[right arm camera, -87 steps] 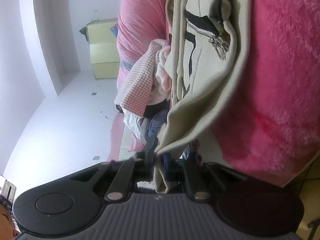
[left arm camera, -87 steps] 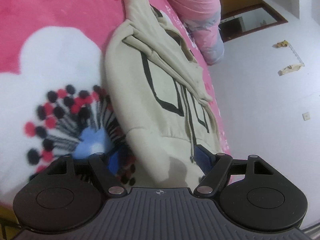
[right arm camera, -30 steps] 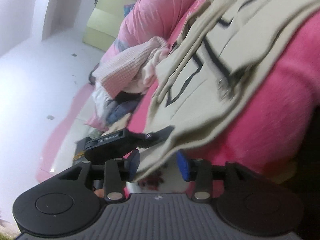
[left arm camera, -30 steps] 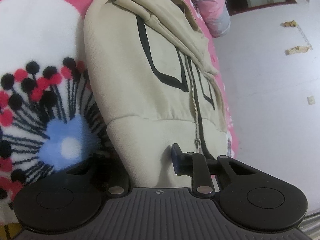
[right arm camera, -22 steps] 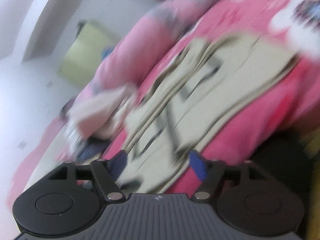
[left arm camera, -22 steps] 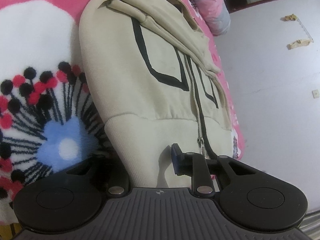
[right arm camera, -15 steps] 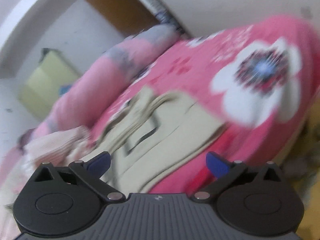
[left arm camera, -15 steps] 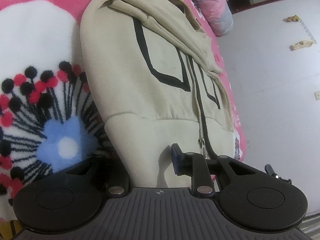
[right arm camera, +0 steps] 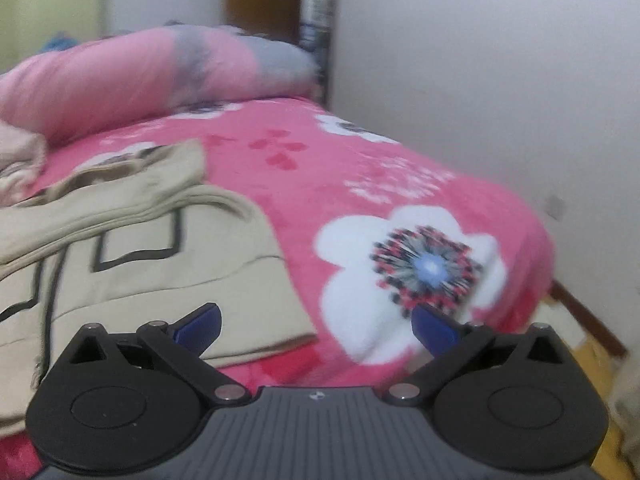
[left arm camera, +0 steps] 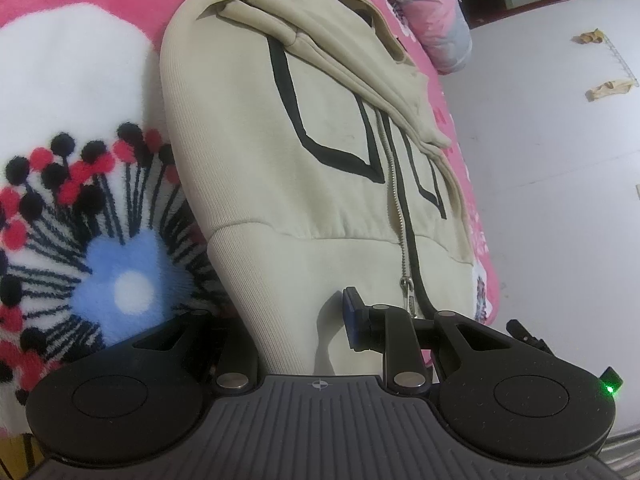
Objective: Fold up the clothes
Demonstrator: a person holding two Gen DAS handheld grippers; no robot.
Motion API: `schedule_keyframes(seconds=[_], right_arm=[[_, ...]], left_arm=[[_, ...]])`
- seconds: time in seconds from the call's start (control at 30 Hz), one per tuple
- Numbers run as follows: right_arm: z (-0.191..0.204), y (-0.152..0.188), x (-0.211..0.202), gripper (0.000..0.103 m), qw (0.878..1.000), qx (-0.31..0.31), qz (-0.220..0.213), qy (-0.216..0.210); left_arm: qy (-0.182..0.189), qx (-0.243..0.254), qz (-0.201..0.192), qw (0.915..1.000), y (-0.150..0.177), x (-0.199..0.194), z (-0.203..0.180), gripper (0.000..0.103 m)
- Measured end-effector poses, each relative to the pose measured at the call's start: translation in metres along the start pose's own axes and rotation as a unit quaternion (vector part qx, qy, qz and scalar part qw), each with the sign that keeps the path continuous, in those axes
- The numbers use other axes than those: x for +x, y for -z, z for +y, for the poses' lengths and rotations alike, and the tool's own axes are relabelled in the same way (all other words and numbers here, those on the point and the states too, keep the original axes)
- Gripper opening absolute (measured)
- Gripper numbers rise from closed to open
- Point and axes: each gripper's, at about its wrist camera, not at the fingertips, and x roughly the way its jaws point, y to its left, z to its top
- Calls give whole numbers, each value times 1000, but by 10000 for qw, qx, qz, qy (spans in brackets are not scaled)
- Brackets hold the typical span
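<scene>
Right now you are between grips on the hoodie [left arm camera: 304,168], which lies flat on the pink blanket [left arm camera: 100,8], zip side up, its sleeves laid over the chest and its hem toward you at the bed's near edge. Your left gripper [left arm camera: 296,320] is clenched on the ribbed hem beside the zip pull [left arm camera: 407,285]; cloth fills the narrow gap, and only one blue pad [left arm camera: 352,316] shows, the other being buried under the fabric. Your right gripper [right arm camera: 316,322] has just been opening and now stands released, jaws wide, with nothing between them; it hangs over the hem corner and the blanket beyond it.

Judging by that, one end of the hem is pinned and the other is let go, so the fold is not yet made. The next move likely calls for your right hand to come down on the free hem corner and close there, level with your left, so both ends can lift together and carry over toward the hood. Take the full thickness of the rib, or the lower layer may trail.

Your left view shows the grip itself, the zip and the black lines on the chest. Your right view, somewhat blurred, shows what the left cannot: the free corner [right arm camera: 296,332] of the hem, the bolster [right arm camera: 152,76] at the bed's head, and the bare blanket to the side.
</scene>
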Motion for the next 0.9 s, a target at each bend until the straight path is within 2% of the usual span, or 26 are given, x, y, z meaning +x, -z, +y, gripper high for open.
schedule_keyframes(seconds=[0.1,0.23,0.37,0.5,0.6,0.63,0.77,0.9], right_arm=[[-3,-1,2,103,9982,-50,5,-592],[-9,-10,4,103,9954,51,-122,-944],[-26,-25,24,103,9869,270,-246,-1569],[-47,-38,73,99,9686,904,211,-2305],[-63,-43,109,85,9473,1498,623,-2761],[-66,-42,118,80,9429,1643,699,-2812],[-74,-40,144,73,9258,1903,938,-3128],[-80,-31,160,67,9165,1993,1181,-3260]], left_arm=[[-8,-3,13,10000,-1,1,0,23],[-43,58,19,10000,-1,1,-1,23],[-102,112,30,9999,-2,1,-3,23],[-127,150,26,9998,-2,2,-4,23],[-149,185,21,9997,-2,3,-5,23],[-161,196,16,9997,-2,3,-6,23],[-203,258,-5,9995,-2,4,-7,23],[-217,299,-28,9993,-1,5,-8,23]])
